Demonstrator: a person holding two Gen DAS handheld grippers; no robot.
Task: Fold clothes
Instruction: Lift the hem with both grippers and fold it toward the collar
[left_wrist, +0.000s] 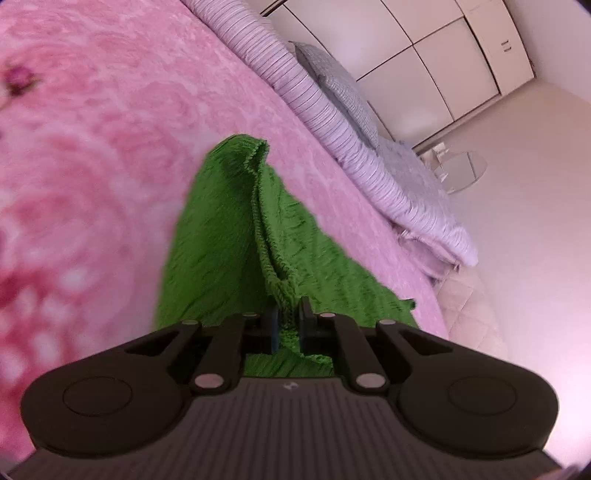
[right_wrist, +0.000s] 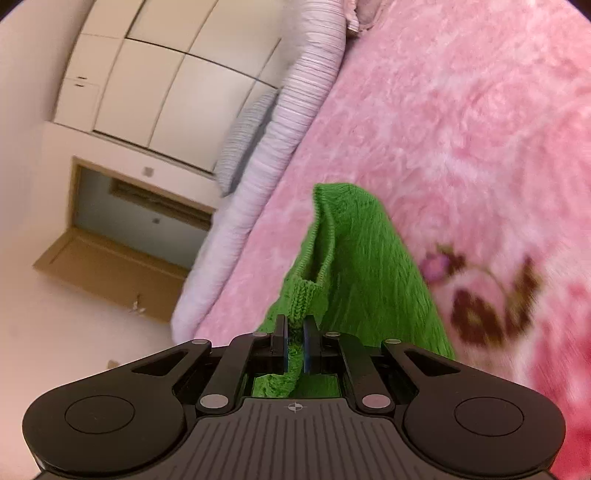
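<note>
A green knitted garment (left_wrist: 221, 229) hangs lifted above a pink fluffy blanket (left_wrist: 92, 147). My left gripper (left_wrist: 289, 314) is shut on its ribbed hem, and the cloth drapes away from the jaws in a fold. In the right wrist view the same green garment (right_wrist: 365, 258) also hangs over the pink blanket (right_wrist: 461, 110). My right gripper (right_wrist: 295, 332) is shut on another part of its ribbed edge. Both views are tilted and blurred. The garment's lower part is hidden behind the grippers.
A striped lilac quilt (left_wrist: 332, 110) and a grey pillow (left_wrist: 343, 88) lie along the bed's far edge; the quilt also shows in the right wrist view (right_wrist: 280, 129). White wardrobe doors (right_wrist: 159, 85) and a doorway (right_wrist: 140, 218) stand beyond. A small glass table (left_wrist: 461, 170) is by the wall.
</note>
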